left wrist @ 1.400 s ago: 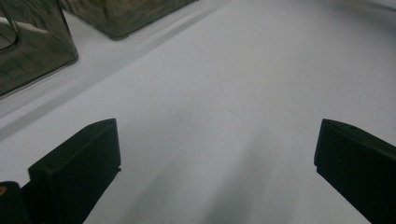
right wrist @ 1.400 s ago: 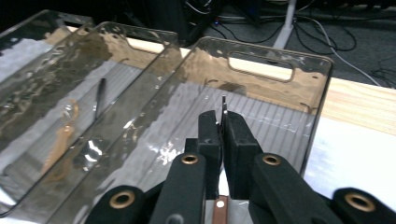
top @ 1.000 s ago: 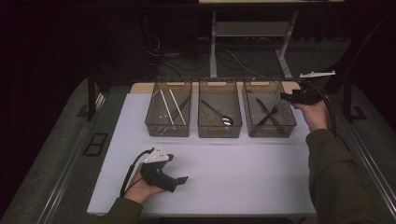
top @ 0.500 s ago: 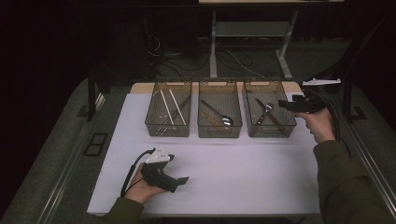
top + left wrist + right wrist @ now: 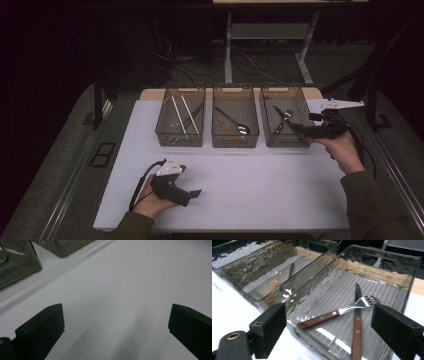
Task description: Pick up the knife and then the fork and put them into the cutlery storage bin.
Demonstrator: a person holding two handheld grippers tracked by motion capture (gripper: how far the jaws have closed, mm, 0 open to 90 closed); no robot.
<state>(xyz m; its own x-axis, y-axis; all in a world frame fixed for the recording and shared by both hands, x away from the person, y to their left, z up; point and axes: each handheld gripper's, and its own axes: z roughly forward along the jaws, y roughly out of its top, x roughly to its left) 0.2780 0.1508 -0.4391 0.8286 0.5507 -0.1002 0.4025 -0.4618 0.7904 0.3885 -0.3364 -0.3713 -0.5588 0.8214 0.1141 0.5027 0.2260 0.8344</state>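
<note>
Now, right gripper [image 5: 299, 129]: jaws just opened, empty, at 3 o'clock of the right bin [image 5: 283, 141].
Bin contents: fork [image 5: 338, 312] crossing knife [image 5: 356, 325].
Left gripper [image 5: 196, 192]: jaws apart, empty, over the table [image 5: 260, 190].

Left gripper [image 5: 116, 327] jaws wide apart above white table [image 5: 130, 285], bins [image 5: 17, 267] beyond.

In the right gripper view the knife [image 5: 356, 332] runs off the edge at 6 o'clock. The middle bin's [image 5: 287, 272] cutlery blurs behind rippled plastic at 10 o'clock.
</note>
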